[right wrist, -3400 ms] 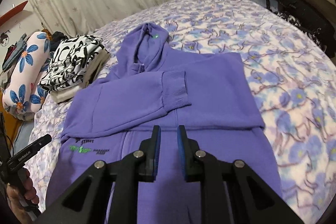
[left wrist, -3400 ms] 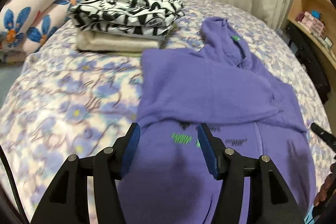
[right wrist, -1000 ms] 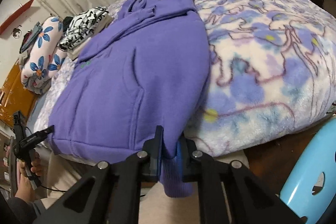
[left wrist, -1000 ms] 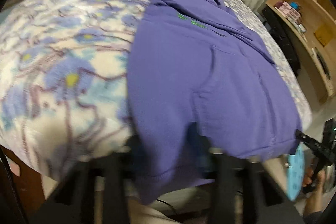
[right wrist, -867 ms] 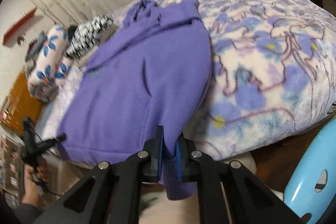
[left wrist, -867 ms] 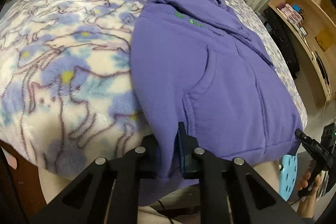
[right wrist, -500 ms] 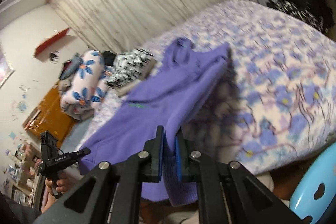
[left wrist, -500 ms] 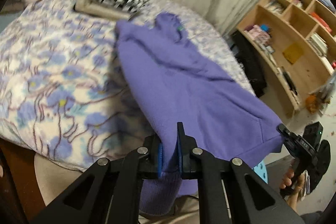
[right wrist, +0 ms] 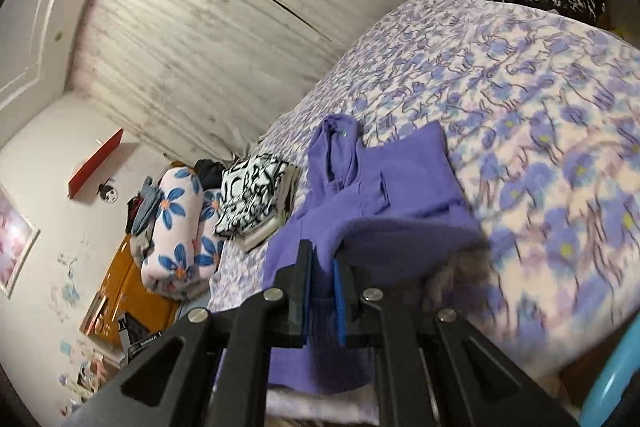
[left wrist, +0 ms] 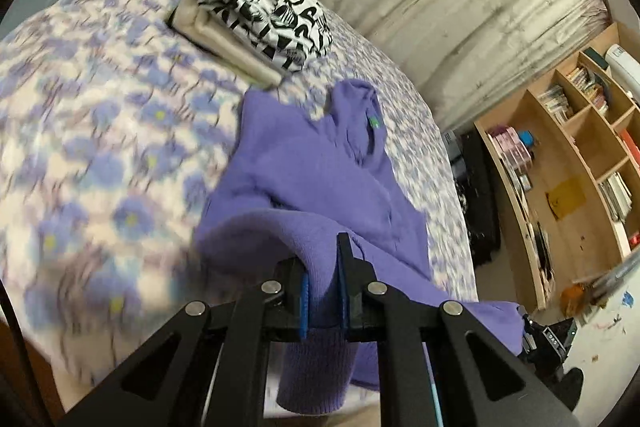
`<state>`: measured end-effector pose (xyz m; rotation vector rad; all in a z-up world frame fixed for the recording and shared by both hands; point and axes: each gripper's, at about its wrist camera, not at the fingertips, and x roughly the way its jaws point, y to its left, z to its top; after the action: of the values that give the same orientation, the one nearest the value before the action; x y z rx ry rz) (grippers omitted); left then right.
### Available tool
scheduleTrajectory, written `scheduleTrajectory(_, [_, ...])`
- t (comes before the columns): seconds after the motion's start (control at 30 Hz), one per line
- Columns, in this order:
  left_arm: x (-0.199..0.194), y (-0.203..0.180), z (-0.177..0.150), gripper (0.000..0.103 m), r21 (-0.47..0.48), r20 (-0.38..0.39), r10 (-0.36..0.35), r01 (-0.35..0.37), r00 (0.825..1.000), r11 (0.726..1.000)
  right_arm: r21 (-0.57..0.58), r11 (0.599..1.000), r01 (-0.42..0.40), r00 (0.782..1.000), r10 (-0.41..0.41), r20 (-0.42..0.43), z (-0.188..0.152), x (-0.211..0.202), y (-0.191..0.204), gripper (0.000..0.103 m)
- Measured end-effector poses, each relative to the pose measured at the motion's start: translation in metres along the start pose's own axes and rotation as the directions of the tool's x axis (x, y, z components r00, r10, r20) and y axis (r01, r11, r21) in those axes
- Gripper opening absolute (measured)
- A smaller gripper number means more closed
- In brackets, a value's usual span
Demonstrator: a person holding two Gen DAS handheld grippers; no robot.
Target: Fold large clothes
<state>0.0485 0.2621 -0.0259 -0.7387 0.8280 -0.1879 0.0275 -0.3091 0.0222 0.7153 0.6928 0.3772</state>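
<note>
Pinching the purple hoodie's (left wrist: 320, 183) hem with both grippers, left (left wrist: 323, 291) and right (right wrist: 322, 291), we lift it (sleeves already in); the body fold remains.

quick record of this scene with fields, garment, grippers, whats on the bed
garment: purple hoodie, hood end lying on the bed, bottom hem lifted off it
left gripper: shut on the hoodie hem
right gripper: shut on the hoodie hem
surface: bed with a floral blanket
also on bed: folded clothes stack, black-and-white print on top, beside the hood
backdrop: curtain behind the bed, shelves to the side
fold stage: hem raised, not yet laid over
</note>
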Motion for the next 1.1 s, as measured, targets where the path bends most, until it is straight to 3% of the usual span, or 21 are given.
scheduleTrajectory(0.17, [0.062, -0.007, 0.05, 0.012, 0.049, 0.001, 0.059, -0.059, 0.998, 0.997, -0.011, 0.999, 0.049, 0.999, -0.049, -0.006, 0.041, 0.059, -0.001, 0.009])
scheduleTrajectory(0.27, [0.104, -0.004, 0.076, 0.022, 0.059, -0.022, 0.117, -0.116, 0.993, 0.992, -0.007, 0.992, 0.127, 0.991, -0.127, -0.028, 0.062, 0.104, -0.012, 0.011])
scheduleTrajectory(0.3, [0.117, -0.002, 0.083, 0.033, 0.067, -0.026, 0.143, -0.141, 0.989, 0.988, -0.005, 0.986, 0.169, 0.984, -0.169, -0.047, 0.067, 0.121, -0.017, 0.013])
scheduleTrajectory(0.33, [0.128, 0.0, 0.088, 0.054, 0.076, -0.034, 0.172, -0.169, 0.985, 0.983, -0.017, 0.978, 0.209, 0.975, -0.21, -0.067, 0.071, 0.139, -0.022, 0.017])
scheduleTrajectory(0.37, [0.139, 0.001, 0.093, 0.066, 0.086, -0.034, 0.2, -0.197, 0.979, 0.977, -0.026, 0.97, 0.241, 0.967, -0.242, -0.079, 0.074, 0.151, -0.026, 0.02])
scheduleTrajectory(0.4, [0.144, 0.004, 0.095, 0.079, 0.092, -0.026, 0.208, -0.205, 0.978, 0.974, -0.033, 0.96, 0.278, 0.956, -0.28, -0.09, 0.075, 0.165, -0.031, 0.029])
scheduleTrajectory(0.43, [0.152, 0.007, 0.098, 0.08, 0.097, -0.013, 0.214, -0.212, 0.977, 0.973, -0.035, 0.955, 0.293, 0.951, -0.295, -0.097, 0.074, 0.174, -0.037, 0.039])
scheduleTrajectory(0.47, [0.159, 0.009, 0.099, 0.08, 0.108, -0.017, 0.218, -0.215, 0.976, 0.971, -0.03, 0.955, 0.297, 0.948, -0.298, -0.111, 0.073, 0.184, -0.044, 0.04])
scheduleTrajectory(0.83, [0.227, 0.037, 0.106, 0.08, 0.218, -0.114, 0.338, -0.309, 0.934, 0.926, -0.131, 0.923, 0.361, 0.9, -0.381, -0.21, 0.057, 0.238, -0.085, 0.042])
scheduleTrajectory(1.03, [0.254, 0.028, 0.118, 0.08, 0.352, -0.076, 0.411, -0.361, 0.908, 0.863, -0.291, 0.885, 0.364, 0.891, -0.422, -0.168, 0.074, 0.258, -0.069, 0.043])
scheduleTrajectory(1.1, [0.262, 0.02, 0.122, 0.08, 0.411, -0.051, 0.435, -0.379, 0.899, 0.83, -0.32, 0.874, 0.366, 0.887, -0.432, -0.165, 0.083, 0.267, -0.067, 0.05])
